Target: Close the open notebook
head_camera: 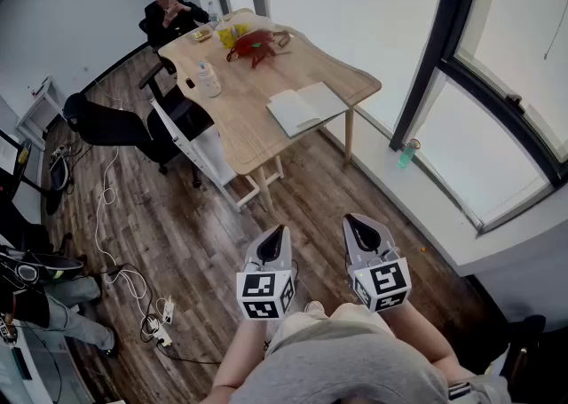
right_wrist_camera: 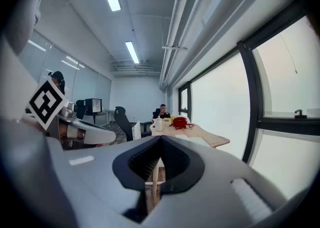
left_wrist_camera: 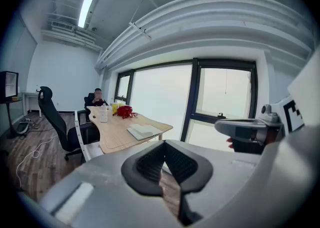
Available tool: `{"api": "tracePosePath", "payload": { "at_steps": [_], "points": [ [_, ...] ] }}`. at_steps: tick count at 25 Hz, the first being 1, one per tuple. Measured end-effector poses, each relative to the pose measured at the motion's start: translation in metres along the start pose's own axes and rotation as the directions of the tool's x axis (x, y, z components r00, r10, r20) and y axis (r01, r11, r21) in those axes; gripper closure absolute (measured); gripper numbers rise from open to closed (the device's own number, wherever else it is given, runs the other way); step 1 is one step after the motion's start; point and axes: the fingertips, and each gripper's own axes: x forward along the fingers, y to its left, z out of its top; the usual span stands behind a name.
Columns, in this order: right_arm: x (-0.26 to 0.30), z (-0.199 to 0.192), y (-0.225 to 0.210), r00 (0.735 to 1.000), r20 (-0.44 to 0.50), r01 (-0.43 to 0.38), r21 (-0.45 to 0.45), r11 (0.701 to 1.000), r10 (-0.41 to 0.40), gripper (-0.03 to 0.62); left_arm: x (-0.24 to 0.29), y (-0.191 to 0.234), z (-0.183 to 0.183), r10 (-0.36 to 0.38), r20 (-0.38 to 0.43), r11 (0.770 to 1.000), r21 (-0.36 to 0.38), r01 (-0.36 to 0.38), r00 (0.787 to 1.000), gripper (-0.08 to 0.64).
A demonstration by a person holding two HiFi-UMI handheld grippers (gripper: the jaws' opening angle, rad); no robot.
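I'm in an office: a wooden desk point(head_camera: 248, 118), a black swivel chair point(head_camera: 106, 122), a monitor point(left_wrist_camera: 9, 85), floor cables point(head_camera: 106, 216), tall windows point(head_camera: 510, 136).

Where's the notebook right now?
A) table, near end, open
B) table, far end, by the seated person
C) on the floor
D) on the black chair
A: the notebook lies open on the table at the end nearest the head camera, away from the seated person.

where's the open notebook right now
In the head view, the open white-paged notebook lies at the near, window-side end of the light wooden table, apart from the red item farther along.
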Motion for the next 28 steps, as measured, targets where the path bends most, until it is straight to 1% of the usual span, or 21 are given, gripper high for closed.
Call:
{"api": "tracePosePath", "payload": {
  "at_steps": [6,11,15,20,24,28],
  "points": [
    [-0.015,-0.003,0.002,1.0,0.016,0.007,0.03,1.0,-0.007,0.594,-0.009,-0.013,-0.005,-0.013,-0.006,1.0,0.012,0.013,1.0,0.555],
    [-0.017,-0.005,0.004,1.0,0.024,0.001,0.036,0.999,-0.002,0.594,-0.013,-0.02,-0.007,-0.034,-0.008,0.999,0.028,0.035,0.999,0.555],
    [-0.012,-0.003,0.008,1.0,0.028,-0.01,0.034,0.999,0.01,0.594,-0.012,-0.016,-0.008,-0.039,-0.009,0.999,0.033,0.04,0.999,0.555],
    [-0.002,-0.001,0.01,0.999,0.026,-0.028,0.066,0.997,0.026,0.592,-0.009,-0.009,-0.006,-0.036,-0.008,0.999,0.026,0.036,0.999,0.555],
    [0.006,0.002,0.011,0.999,0.027,-0.026,0.055,0.998,0.025,0.592,-0.006,-0.003,-0.003,-0.038,0.004,0.999,0.023,0.038,0.999,0.555],
    [0.013,-0.001,0.014,0.999,0.028,-0.046,0.053,0.998,0.044,0.592,0.0,0.005,-0.007,-0.021,0.006,1.0,0.013,0.021,1.0,0.555]
  ]
}}
